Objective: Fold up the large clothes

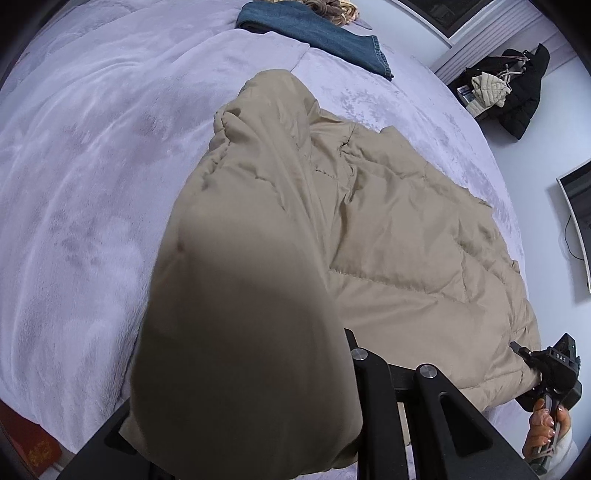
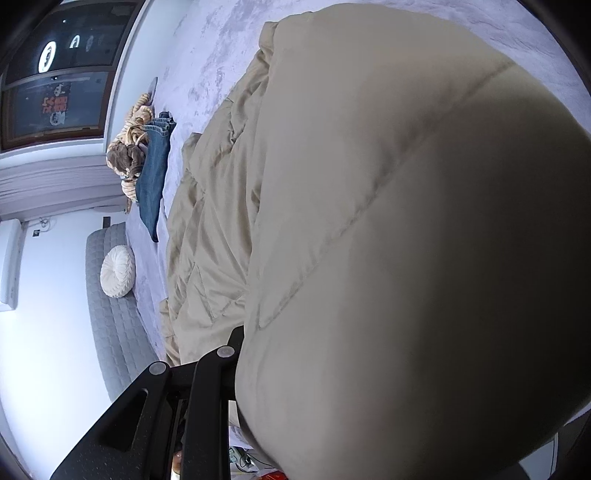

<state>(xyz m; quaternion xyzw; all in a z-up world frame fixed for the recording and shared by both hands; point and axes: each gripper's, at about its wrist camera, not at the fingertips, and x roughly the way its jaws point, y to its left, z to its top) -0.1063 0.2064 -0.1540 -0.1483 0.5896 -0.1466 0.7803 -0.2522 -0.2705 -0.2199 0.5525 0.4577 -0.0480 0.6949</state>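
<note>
A large beige quilted puffer coat (image 1: 399, 236) lies spread on a lilac plush bed cover (image 1: 92, 166). My left gripper (image 1: 332, 354) is shut on a fold of the coat, and the lifted cloth hangs over its left finger and fills the lower middle of the left wrist view. My right gripper (image 2: 240, 343) is shut on another part of the coat (image 2: 424, 258), which bulges over its right finger and hides most of the right wrist view. The right gripper also shows in the left wrist view (image 1: 517, 349) at the coat's near right edge, with the hand holding it.
Folded blue jeans (image 1: 325, 35) and a brown-and-cream bundle (image 2: 129, 147) lie at the bed's far end. A black jacket (image 1: 524, 99) hangs off the bed to the right. A grey quilted headboard (image 2: 110, 295) with a round white cushion (image 2: 118, 271) stands beside the bed. A monitor (image 1: 576, 221) hangs on the wall.
</note>
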